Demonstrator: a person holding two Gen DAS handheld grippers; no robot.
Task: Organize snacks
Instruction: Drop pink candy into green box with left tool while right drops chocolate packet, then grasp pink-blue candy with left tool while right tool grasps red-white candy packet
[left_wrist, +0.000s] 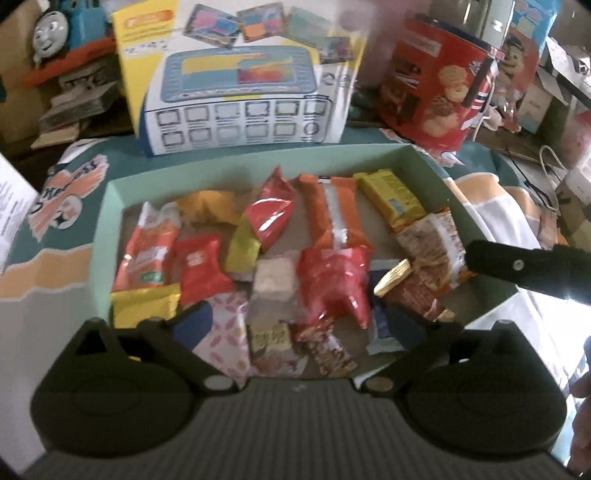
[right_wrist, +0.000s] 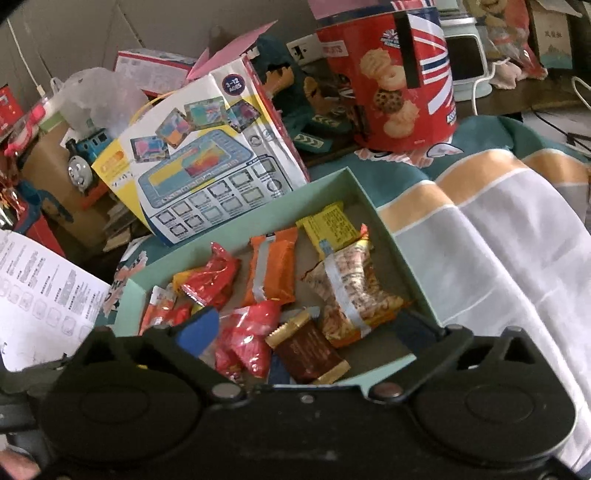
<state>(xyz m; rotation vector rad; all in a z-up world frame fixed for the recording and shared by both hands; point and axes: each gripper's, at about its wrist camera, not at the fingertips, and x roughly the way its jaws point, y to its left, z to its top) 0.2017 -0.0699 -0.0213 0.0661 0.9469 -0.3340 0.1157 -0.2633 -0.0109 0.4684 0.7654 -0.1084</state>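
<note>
Fingers of left gripper (left_wrist: 299, 321) and right gripper (right_wrist: 306, 325) spread wide, nothing held. Snacks (left_wrist: 332, 280) piled loose in green box (left_wrist: 99, 236). Likely between picks; next: pick one packet, close on it.

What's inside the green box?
The green box holds a pile of snack packets: an orange bar, a yellow packet, red packets. They overlap, so whatever lies underneath is hidden.

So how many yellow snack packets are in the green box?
3 that I can see: a yellow biscuit pack at the far right corner, a small yellow-green packet mid-box, and a yellow wrapper at the near left. Others may hide underneath.
</note>
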